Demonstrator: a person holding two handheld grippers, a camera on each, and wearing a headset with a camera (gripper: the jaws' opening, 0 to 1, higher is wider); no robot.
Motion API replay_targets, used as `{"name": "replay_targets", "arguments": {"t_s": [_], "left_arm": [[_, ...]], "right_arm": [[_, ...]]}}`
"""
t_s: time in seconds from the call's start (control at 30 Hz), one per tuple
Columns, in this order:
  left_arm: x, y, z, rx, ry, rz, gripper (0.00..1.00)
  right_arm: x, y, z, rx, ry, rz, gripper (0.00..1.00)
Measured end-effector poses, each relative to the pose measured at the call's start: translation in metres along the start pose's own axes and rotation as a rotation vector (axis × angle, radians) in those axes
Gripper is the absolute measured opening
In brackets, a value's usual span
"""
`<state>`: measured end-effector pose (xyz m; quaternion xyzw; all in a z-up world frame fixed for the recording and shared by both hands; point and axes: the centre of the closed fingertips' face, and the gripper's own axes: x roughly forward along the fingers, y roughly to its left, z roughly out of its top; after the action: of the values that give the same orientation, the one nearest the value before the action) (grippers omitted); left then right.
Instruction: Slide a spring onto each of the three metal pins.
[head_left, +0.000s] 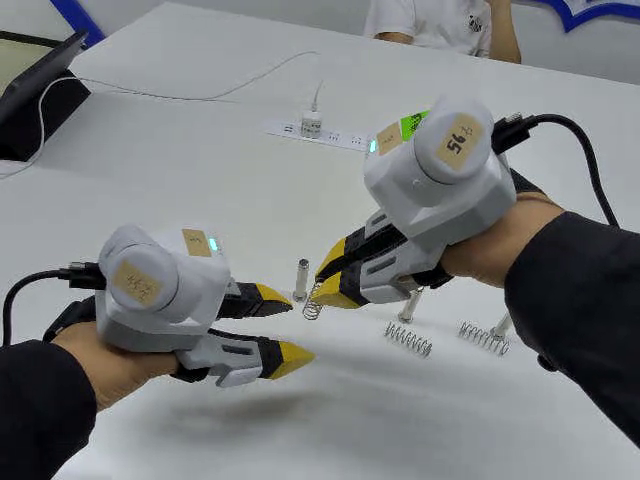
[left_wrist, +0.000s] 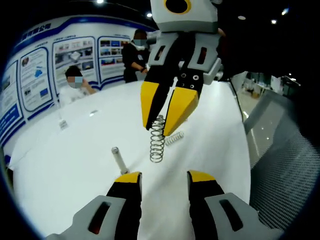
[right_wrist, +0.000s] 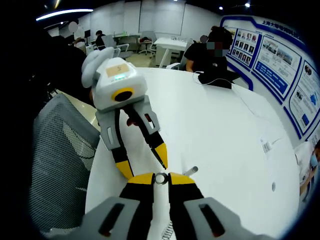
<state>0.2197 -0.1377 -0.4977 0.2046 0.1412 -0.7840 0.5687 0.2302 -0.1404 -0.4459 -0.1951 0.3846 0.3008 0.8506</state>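
Spring (head_left: 313, 303) is hanging pinched in the right claw (head_left: 322, 285), pin (head_left: 301, 278) standing just at its 11 o'clock, left claw (head_left: 290, 328) gaping empty nearby; probably needing bore centring over pin tip before lowering.

Light: bright and even from overhead, I see a ceiling strip light (right_wrist: 65, 12) glowing | Shadows: soft, faint patch under the left gripper (head_left: 297, 326) on the white table (head_left: 200, 150) | Optics: both gripper views bow strongly at edges; head view reads sharp.
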Motion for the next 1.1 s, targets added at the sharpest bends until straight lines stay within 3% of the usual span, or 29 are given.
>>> {"name": "replay_targets", "arguments": {"t_s": [0.4,0.7,1.1], "left_arm": [[-0.001,-0.001,-0.006,-0.036,-0.007,0.006,0.42],[-0.002,-0.003,-0.011,-0.051,0.001,0.0,0.45],[-0.003,-0.002,-0.013,-0.051,0.009,0.001,0.45]], "right_arm": [[-0.008,-0.032,0.013,-0.013,0.001,-0.053,0.12],[-0.002,-0.054,0.019,-0.018,0.022,-0.074,0.12],[0.016,-0.056,0.011,-0.015,0.076,-0.042,0.12]]}}
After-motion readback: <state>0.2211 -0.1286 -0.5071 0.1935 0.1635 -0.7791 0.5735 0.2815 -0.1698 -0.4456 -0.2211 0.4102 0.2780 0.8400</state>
